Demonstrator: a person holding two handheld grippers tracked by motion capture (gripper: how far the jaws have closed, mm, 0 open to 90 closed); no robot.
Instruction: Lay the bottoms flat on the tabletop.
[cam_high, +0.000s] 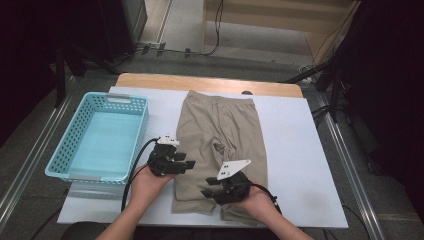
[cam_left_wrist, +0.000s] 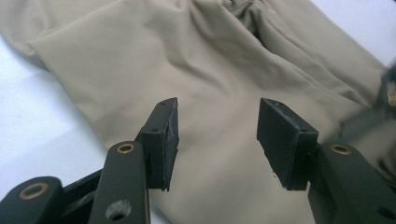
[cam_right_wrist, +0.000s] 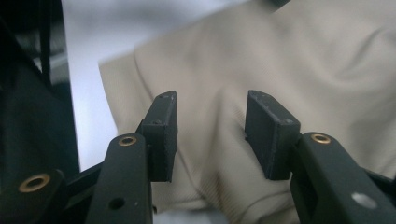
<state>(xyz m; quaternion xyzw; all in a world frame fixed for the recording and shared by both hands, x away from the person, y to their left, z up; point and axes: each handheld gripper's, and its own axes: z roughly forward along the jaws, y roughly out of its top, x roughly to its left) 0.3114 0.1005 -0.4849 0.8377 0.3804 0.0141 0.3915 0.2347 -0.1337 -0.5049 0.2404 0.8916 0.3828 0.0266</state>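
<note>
A pair of beige shorts (cam_high: 220, 145) lies flat in the middle of the high view on the white table (cam_high: 300, 165), waistband toward the top of the frame and leg hems toward the bottom. The left gripper (cam_high: 189, 165) hovers at the left leg's edge, the right gripper (cam_high: 206, 193) over the lower right leg. Both have jaws partly open with nothing clamped. A turquoise basket (cam_high: 140, 135) stands at the left.

Grey carpet floor (cam_high: 235, 62), wooden table (cam_high: 210, 82), dark surroundings.
</note>
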